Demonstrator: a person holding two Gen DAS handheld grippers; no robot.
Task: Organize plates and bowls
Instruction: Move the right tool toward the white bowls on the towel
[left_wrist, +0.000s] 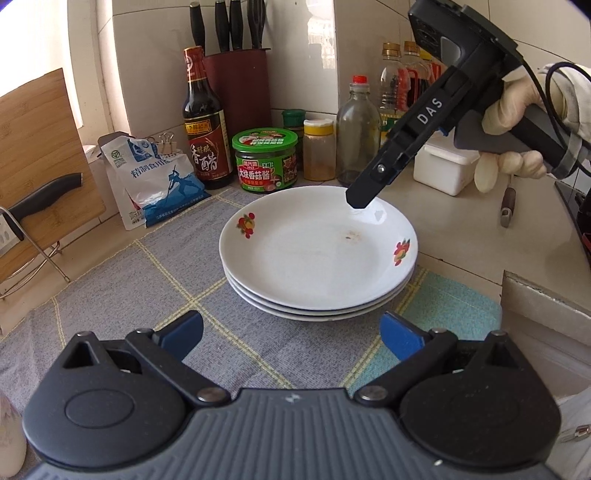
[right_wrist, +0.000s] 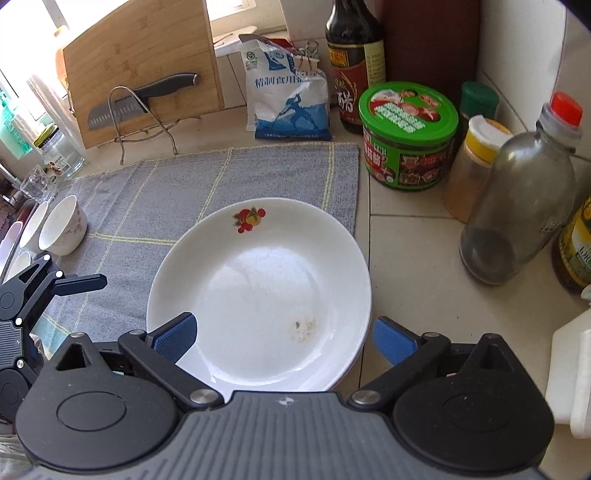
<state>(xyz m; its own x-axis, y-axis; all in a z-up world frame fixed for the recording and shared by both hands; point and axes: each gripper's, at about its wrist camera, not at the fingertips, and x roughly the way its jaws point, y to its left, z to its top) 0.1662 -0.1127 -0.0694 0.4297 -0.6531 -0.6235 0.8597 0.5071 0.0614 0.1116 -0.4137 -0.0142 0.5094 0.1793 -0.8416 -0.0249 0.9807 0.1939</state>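
Plates (left_wrist: 317, 254): three white ones, stacked, resting on the grey checked cloth (left_wrist: 122, 295) on the counter. The top plate bears two fruit motifs on its rim and a small brownish stain in its well.

Right gripper (right_wrist: 284, 341): jaws spread wide, nothing clamped. In its own view the near rim of the top plate lies between and beneath the two blue pads; the left pad overlaps the plate's near-left rim, the right pad stands just outside the plate's right edge. Contact between pads and plate cannot be confirmed. In the left wrist view one black finger (left_wrist: 364, 192) of this gripper points steeply down at the far right rim of the stack, held by a gloved hand (left_wrist: 513, 122).

Left gripper (left_wrist: 291, 338): jaws wide apart and empty, positioned on the near side of the stack, clear of it.

Beyond the stack: green-lidded jar (left_wrist: 265, 160), dark vinegar bottle (left_wrist: 202, 122), salt bag (left_wrist: 159, 177). Left of the stack, across the cloth: small white bowls (right_wrist: 61, 227).
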